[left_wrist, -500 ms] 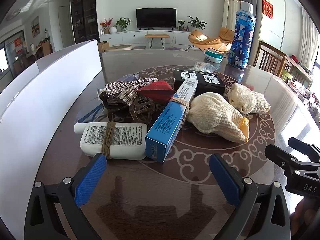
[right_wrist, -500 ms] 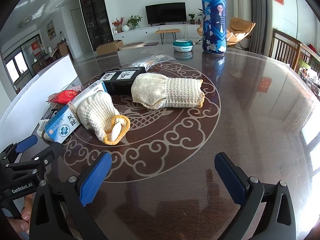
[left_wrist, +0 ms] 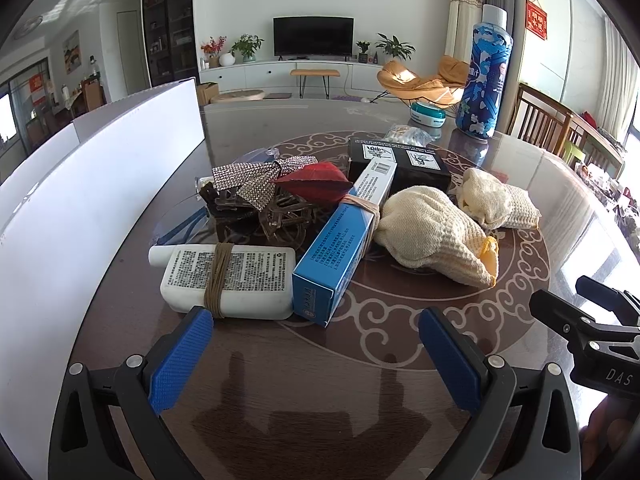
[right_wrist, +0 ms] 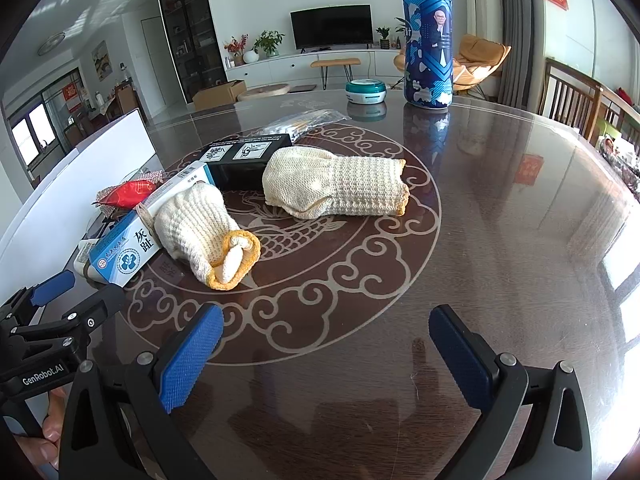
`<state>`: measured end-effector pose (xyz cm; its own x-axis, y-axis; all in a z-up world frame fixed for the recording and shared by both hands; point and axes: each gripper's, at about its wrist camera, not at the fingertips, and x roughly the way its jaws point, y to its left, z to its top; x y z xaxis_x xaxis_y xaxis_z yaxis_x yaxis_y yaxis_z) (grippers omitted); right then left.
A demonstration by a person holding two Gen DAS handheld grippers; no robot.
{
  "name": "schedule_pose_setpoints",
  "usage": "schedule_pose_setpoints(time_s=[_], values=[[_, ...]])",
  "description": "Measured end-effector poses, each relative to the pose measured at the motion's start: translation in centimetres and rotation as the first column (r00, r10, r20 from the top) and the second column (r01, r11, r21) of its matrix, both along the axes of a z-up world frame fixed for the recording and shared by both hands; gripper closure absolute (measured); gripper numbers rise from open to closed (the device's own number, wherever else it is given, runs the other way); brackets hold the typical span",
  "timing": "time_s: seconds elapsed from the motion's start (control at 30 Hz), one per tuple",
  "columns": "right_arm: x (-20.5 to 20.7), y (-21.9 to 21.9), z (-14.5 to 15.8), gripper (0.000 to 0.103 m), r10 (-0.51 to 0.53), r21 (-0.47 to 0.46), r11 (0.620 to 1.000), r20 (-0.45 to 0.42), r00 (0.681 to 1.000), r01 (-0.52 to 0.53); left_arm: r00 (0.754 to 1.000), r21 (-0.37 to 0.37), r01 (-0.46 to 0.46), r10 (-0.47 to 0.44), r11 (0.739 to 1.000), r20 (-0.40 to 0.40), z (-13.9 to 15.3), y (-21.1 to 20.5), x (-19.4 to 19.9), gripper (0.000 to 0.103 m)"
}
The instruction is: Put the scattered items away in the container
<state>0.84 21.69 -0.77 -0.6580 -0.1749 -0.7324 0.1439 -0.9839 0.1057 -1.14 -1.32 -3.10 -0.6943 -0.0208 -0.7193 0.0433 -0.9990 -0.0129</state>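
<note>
Hovering low over the table [left_wrist: 280, 420], the left gripper [left_wrist: 316, 352] has its tongs spread wide and empty, aimed at the white bottle [left_wrist: 228, 276] lying on its side just ahead. The near pad [left_wrist: 180, 360] sits close to the bottle's band-wrapped middle, so the wide spread looks meant to straddle the bottle's flat body. Probably the first pick.

The right gripper [right_wrist: 324, 352] is also spread and empty, held back over bare tabletop, pointing toward the 2 gloves. The near glove [right_wrist: 204, 232] leans against the blue box [right_wrist: 124, 248]; the far glove [right_wrist: 336, 188] lies flat, touching the black box [right_wrist: 244, 160].

The items are bunched in 1 pile: bottle touching the blue box, with the red packet [left_wrist: 316, 180], glitter bow [left_wrist: 248, 176] and brown clips [left_wrist: 280, 216] behind, on a clear lid or tray that I cannot make out well. A plastic bag [right_wrist: 304, 120] lies past the black box.

The white container [left_wrist: 80, 208] stands along the left edge, its wall just beside the pile, so drops by the left hand should be short. Nothing visible shows its inside.

The tall blue can [right_wrist: 428, 40] and teal tin [right_wrist: 366, 90] stand well apart at the far side; unclear whether they count as clutter.
</note>
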Motion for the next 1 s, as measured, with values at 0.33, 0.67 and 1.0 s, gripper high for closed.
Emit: schedule_pose_setpoints(time_s=[0.33, 0.67, 1.0], values=[[-0.03, 0.13, 0.0, 0.0, -0.005, -0.005, 1.0, -0.001, 1.0, 0.005, 1.0, -0.007, -0.006, 0.006, 1.0, 0.004, 0.02, 0.03, 0.11, 0.0], [-0.09, -0.07, -0.13, 0.0, -0.003, 0.008, 1.0, 0.006, 1.0, 0.003, 1.0, -0.007, -0.002, 0.002, 1.0, 0.007, 0.01, -0.01, 0.11, 0.0], [-0.07, 0.03, -0.16, 0.0, -0.002, -0.007, 1.0, 0.01, 1.0, 0.002, 1.0, -0.012, -0.002, 0.002, 1.0, 0.01, -0.06, 0.1, -0.03, 0.0]])
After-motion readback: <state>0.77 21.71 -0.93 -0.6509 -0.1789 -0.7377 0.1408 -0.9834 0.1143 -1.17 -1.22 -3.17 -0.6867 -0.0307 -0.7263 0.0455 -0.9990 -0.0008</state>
